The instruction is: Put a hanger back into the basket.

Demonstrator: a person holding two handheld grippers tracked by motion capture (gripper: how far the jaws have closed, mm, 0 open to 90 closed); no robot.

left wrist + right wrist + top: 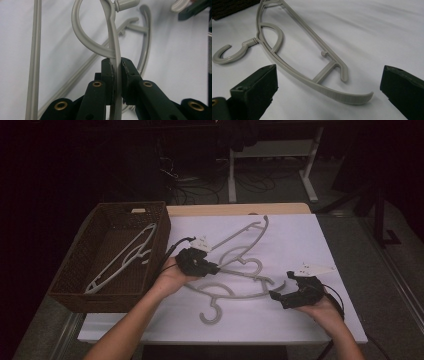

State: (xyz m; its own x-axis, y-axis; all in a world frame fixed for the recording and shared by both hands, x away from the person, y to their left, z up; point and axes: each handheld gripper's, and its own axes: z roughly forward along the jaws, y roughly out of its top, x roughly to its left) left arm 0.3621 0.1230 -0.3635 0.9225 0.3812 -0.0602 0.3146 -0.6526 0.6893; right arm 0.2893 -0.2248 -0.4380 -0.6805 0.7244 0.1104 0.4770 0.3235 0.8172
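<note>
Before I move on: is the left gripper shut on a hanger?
Shut. The left gripper pads press both sides of a grey hanger bar.

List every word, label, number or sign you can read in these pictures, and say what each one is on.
None: no text can be read.
The grey hangers carry no visible lettering.
The brown basket has a pale tag on its far rim, too small to tell whether it bears writing.
The white table cover is plain.
</note>
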